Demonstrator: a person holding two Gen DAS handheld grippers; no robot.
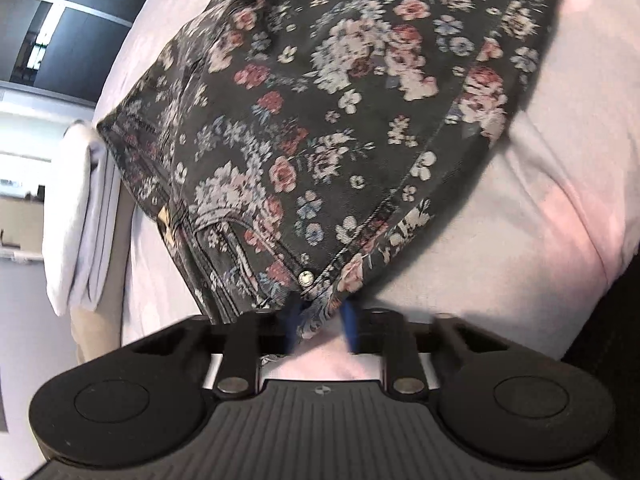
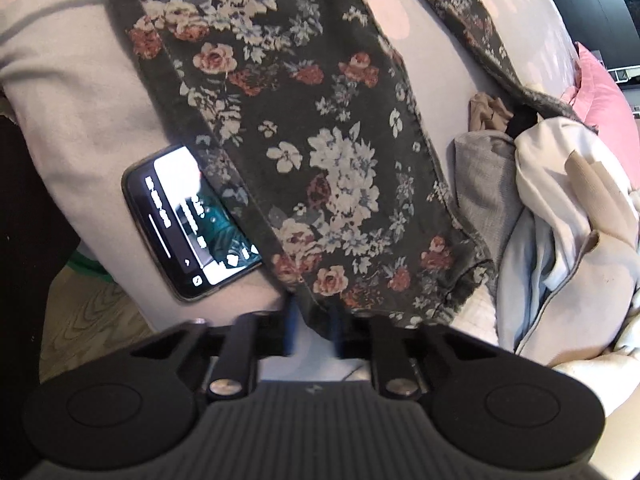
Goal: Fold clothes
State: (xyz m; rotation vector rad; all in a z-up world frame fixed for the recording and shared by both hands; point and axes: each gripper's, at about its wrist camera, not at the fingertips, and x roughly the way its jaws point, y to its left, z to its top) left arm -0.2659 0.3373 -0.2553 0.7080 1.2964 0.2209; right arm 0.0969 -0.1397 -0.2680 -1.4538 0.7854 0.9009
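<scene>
Dark floral trousers lie spread on a pale pink bed sheet. In the left wrist view the waistband corner with a metal rivet sits right at my left gripper, whose blue fingers are shut on the cloth there. The right wrist view shows a trouser leg running away from me. Its hem is pinched in my right gripper, which is shut on it. Both grips are low over the sheet.
A lit phone lies on the sheet beside the leg's left edge, partly under it. A heap of other clothes and a pink pillow sit to the right. Folded white cloth hangs at the bed's left edge.
</scene>
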